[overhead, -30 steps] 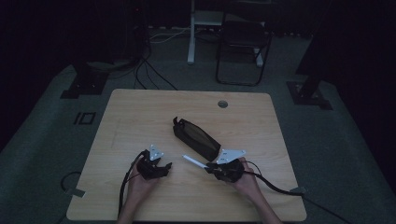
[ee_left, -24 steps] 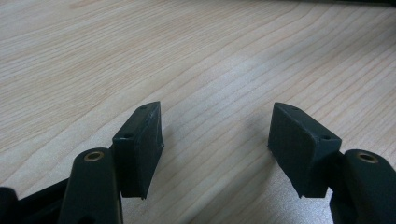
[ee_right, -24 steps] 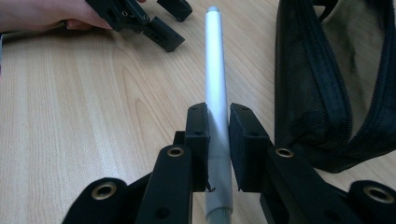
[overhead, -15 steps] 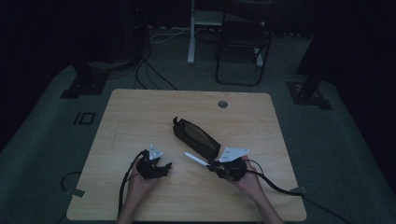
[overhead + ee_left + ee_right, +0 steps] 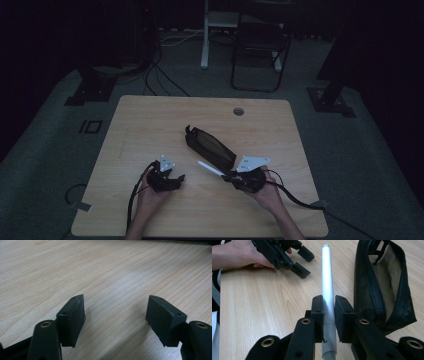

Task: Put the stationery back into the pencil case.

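Silver-grey and slim, the pen sat clamped between the jaws of the right gripper, held near its back end so that most of its barrel stuck out past the pads. In the high view the pen lay nearly level above the table, just beside the near long edge of the pouch and not inside it. Its long axis ran from the right gripper up and to the left across the table, with the free tip pointing toward the middle of the table, roughly alongside the pouch's own length.

The pouch, black with a mesh side, lay on the table with its zip undone and its mouth gaping, as the right gripper view showed. The left gripper rested low over bare wood, well apart from the pouch; its jaws had just been opening and stood wide with nothing between them, the pads clear of the tabletop grain.

By my reading, the step in hand was carrying the pen to the pouch, with the stowing itself not yet done. The next move would call for swinging the tip round to the open zip and sliding the pen in lengthwise. The mouth looked slack and narrow, so the free left gripper would likely need to pinch one lip of the pouch and hold it open, or the tip could snag on the zip.
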